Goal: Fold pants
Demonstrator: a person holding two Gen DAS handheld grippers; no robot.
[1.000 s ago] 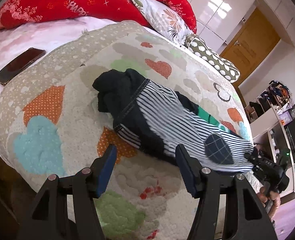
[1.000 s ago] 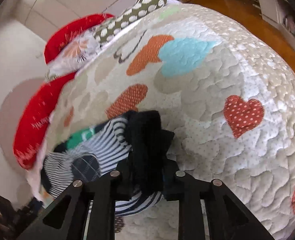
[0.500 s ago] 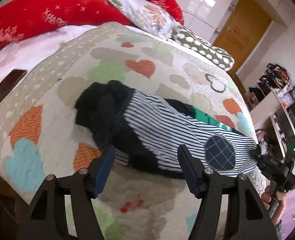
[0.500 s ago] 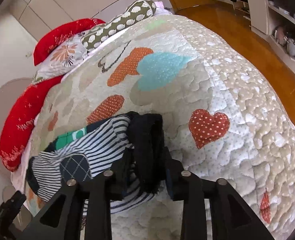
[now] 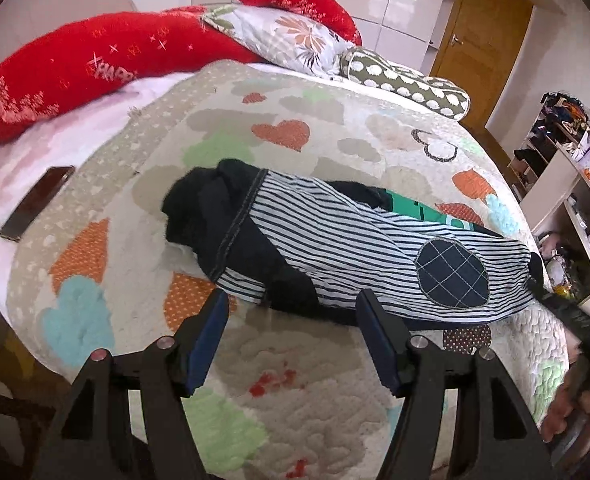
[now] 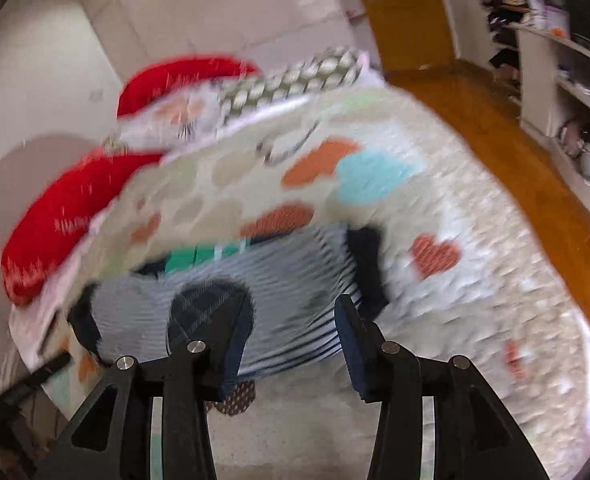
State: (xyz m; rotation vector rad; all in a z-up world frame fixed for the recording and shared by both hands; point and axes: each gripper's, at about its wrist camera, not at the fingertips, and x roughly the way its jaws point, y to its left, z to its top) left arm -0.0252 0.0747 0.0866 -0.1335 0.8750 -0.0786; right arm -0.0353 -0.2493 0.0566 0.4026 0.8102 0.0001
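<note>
The striped navy-and-white pants (image 5: 335,248) lie folded lengthwise on the heart-patterned quilt (image 5: 295,400), with a dark waistband bunched at the left and a round checked patch (image 5: 453,272) toward the right. My left gripper (image 5: 291,328) is open and empty, just short of the pants' near edge. In the blurred right wrist view, my right gripper (image 6: 291,336) is open and empty over the near edge of the pants (image 6: 295,276). The right gripper's dark body shows at the far right of the left wrist view (image 5: 579,320).
A phone (image 5: 37,202) lies on the pink sheet at the left. Red pillows (image 5: 95,64), a floral pillow (image 5: 287,40) and a spotted bolster (image 5: 407,80) line the head of the bed. Shelves (image 5: 567,184) stand to the right over a wooden floor (image 6: 495,120).
My right gripper has let go of the dark end of the pants, opened and pulled back. My left gripper has drawn back a little and stays open.
</note>
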